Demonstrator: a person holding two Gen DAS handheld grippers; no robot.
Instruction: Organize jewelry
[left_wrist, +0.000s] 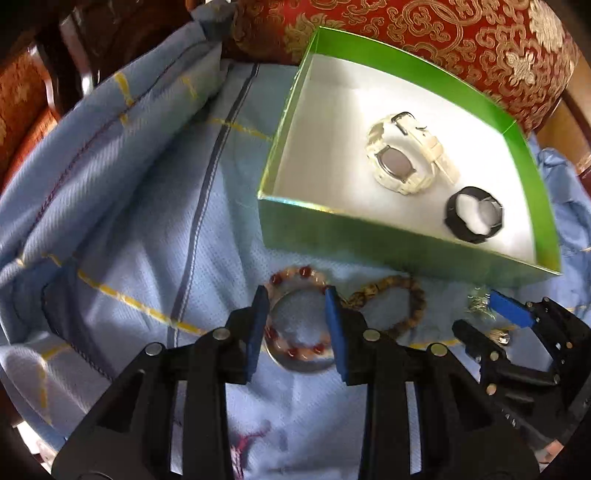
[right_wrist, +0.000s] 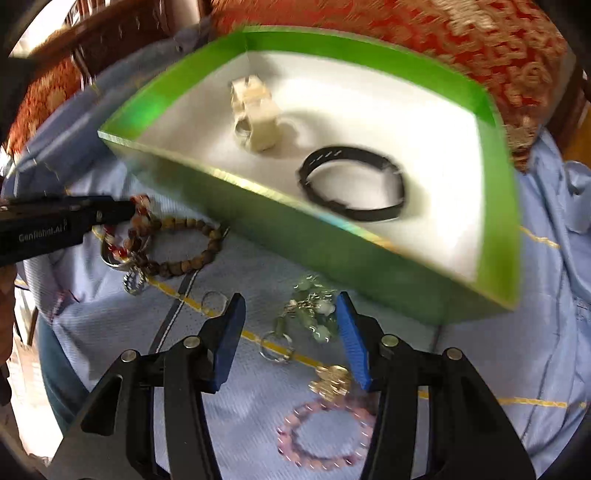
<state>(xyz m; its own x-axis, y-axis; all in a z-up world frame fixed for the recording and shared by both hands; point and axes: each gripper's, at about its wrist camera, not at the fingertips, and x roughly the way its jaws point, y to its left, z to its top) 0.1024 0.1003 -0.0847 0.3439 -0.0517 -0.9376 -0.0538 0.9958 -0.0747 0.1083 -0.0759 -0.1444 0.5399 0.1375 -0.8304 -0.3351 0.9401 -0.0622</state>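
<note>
A green box (left_wrist: 369, 240) (right_wrist: 280, 229) with a white floor holds a white watch (left_wrist: 402, 155) (right_wrist: 255, 118) and a black watch (left_wrist: 474, 214) (right_wrist: 352, 182). My left gripper (left_wrist: 297, 299) is open, its fingers on either side of a red-and-cream bead bracelet (left_wrist: 295, 275) lying over a silver bangle (left_wrist: 299, 363) on the blue cloth. A brown bead bracelet (left_wrist: 402, 302) (right_wrist: 184, 245) lies beside it. My right gripper (right_wrist: 291, 310) (left_wrist: 476, 314) is open over a green-stone chain (right_wrist: 314, 314). A gold trinket (right_wrist: 330, 380), a key ring (right_wrist: 275, 349) and a pink bead bracelet (right_wrist: 325, 432) lie near it.
Blue cloth (left_wrist: 129, 221) with yellow lines and folds covers the surface. A red and gold patterned cushion (left_wrist: 443, 48) lies behind the box. Dark wooden furniture (left_wrist: 66, 48) stands at the upper left. A small silver charm (right_wrist: 135, 282) and a ring (right_wrist: 214, 301) lie on the cloth.
</note>
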